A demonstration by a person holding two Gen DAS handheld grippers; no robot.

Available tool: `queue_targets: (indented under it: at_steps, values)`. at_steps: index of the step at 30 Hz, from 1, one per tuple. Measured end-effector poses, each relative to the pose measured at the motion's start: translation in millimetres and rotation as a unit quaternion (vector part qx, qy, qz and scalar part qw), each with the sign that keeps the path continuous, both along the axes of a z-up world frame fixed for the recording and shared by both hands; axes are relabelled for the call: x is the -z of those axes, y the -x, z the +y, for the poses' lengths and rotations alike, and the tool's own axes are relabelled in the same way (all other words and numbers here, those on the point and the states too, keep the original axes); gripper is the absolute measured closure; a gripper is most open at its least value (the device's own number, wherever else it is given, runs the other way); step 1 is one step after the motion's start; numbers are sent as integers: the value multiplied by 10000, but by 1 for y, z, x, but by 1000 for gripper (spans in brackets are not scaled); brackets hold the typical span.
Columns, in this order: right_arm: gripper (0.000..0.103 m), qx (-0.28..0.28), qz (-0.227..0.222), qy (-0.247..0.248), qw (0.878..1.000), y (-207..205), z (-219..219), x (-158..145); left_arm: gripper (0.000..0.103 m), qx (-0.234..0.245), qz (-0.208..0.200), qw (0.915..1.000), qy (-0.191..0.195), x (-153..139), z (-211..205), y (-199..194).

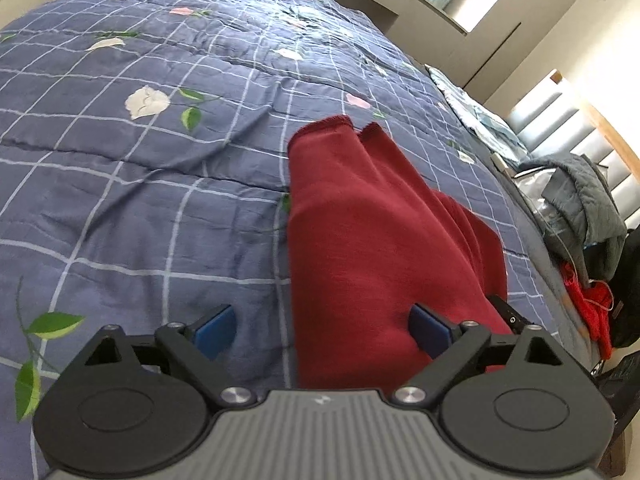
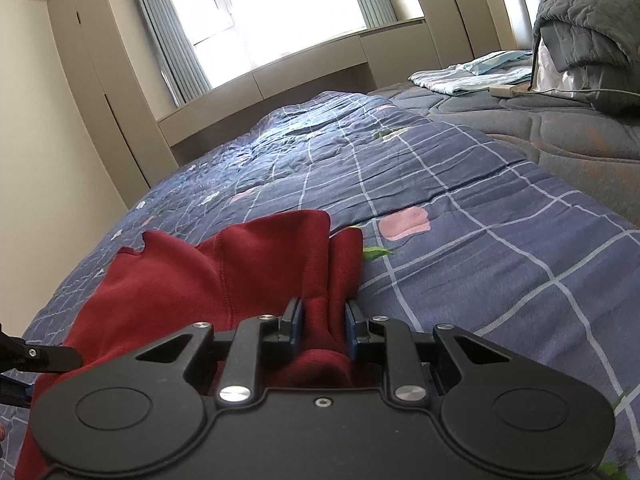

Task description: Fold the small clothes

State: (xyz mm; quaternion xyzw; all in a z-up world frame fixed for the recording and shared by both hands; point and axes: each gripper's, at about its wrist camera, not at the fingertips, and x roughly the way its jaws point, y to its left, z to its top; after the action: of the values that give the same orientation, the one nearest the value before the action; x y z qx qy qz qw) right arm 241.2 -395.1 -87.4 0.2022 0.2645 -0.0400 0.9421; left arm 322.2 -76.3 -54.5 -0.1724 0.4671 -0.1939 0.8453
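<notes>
Two grippers work over a red garment (image 1: 372, 240) that lies on a blue checked bedspread (image 1: 140, 184) printed with flowers and leaves.

From the left wrist camera, the left gripper (image 1: 322, 330) has its jaws spread wide. Its left blue pad sits over bare bedspread, and its right blue pad sits over the red cloth. Neither pad presses on anything, and the near left edge of the garment runs between them. The cloth stretches away from this gripper toward the far side, ending in two hemmed edges that lie side by side.

From the right wrist camera, the right gripper (image 2: 322, 322) has its jaws drawn close together, pinching a bunched fold of the red garment (image 2: 240, 264). The cloth fills the gap between the two pads and bulges out toward the camera. Beyond the pads the fabric rises in ridges, with a stitched seam running down the left part. At the left edge of this view the black finger of the left gripper (image 2: 44, 358) touches or overlaps the garment's near left edge.

Farther right on the bed lie a light blue sheet (image 2: 472, 72) and a grey quilted blanket (image 2: 588, 24).
</notes>
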Motion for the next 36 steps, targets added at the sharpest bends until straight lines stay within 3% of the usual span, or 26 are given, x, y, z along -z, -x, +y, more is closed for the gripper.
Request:
queue_targets:
  at_steps: [8,14,25,36]
  values:
    - [80,-8,-70,-84,9999,2,-2,2,34,196,-156,9993,-285,-15,-18,5]
    - [80,-5,-90,-99,9999,3,-2,2,34,237,-335,9966,-719,-23,-32,12]
    - [80,-5,-101,-69,9999,4,-2,2,35,249,-362,9945,-950,-26,-39,13]
    - [80,-7,-186,-161,9997,6,-4,3,42,274,-558,9900,-1269,-34,-50,21]
